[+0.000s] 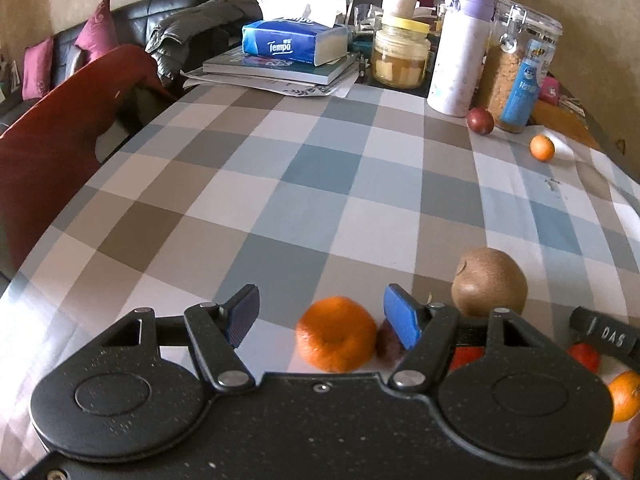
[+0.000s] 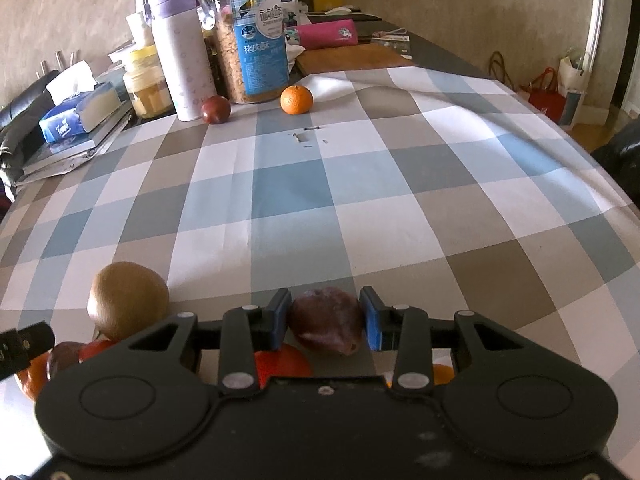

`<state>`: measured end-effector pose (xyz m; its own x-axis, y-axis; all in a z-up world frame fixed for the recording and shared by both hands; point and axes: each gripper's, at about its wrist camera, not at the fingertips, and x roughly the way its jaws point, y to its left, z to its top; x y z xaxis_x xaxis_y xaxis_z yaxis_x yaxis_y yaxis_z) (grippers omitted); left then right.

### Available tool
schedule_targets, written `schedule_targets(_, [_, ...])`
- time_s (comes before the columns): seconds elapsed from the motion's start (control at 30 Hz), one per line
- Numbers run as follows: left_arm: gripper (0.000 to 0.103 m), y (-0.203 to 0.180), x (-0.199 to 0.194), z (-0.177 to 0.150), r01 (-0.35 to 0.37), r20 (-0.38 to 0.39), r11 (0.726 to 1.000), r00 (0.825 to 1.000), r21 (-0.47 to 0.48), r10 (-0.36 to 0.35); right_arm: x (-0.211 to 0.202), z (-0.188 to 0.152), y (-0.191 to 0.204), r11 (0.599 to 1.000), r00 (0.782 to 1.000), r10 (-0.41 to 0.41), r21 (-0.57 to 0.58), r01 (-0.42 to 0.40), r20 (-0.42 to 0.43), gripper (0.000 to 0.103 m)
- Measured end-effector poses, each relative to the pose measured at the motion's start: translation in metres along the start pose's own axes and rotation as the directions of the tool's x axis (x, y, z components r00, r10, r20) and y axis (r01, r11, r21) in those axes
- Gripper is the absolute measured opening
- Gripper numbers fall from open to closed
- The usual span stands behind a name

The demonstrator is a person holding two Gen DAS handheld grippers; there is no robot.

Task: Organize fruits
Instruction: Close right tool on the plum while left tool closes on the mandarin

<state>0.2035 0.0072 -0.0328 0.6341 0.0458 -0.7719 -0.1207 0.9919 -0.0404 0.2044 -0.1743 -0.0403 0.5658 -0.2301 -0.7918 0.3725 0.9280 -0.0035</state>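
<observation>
My left gripper (image 1: 322, 316) is open above the checked tablecloth, with a mandarin (image 1: 335, 334) lying loose between its blue pads and a dark plum (image 1: 387, 343) beside it. A brown kiwi (image 1: 489, 283) sits just right of it. My right gripper (image 2: 325, 318) is shut on a dark red plum (image 2: 326, 320), low over a group of fruit: the kiwi (image 2: 127, 299), a red fruit (image 2: 282, 362) and oranges partly hidden under the gripper. At the far end lie another plum (image 2: 215, 109) and a mandarin (image 2: 296, 99).
The table's far end is crowded: a tissue box on books (image 1: 294, 42), a glass jar (image 1: 400, 54), a white-purple flask (image 2: 182, 50), a tall clear canister (image 2: 250, 34) and a wooden board (image 2: 352, 58). A red chair back (image 1: 60, 120) stands at the left edge.
</observation>
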Motion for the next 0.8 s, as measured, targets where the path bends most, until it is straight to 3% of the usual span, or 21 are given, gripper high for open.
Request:
schedule_targets(0.27, [0.072,0.014,-0.002,0.001,0.063,-0.057,0.998,0.996,-0.028,-0.064,0.000,0.000,0.002,1.000,1.000,-0.007,-0.013,0.007,0.001,0.039])
schedule_targets(0.8, [0.075,0.008,-0.006,-0.008,0.026,-0.024,0.999,0.999,-0.031,-0.027,0.000,0.000,0.001,1.000,1.000,0.003,-0.016,-0.003,-0.001,0.039])
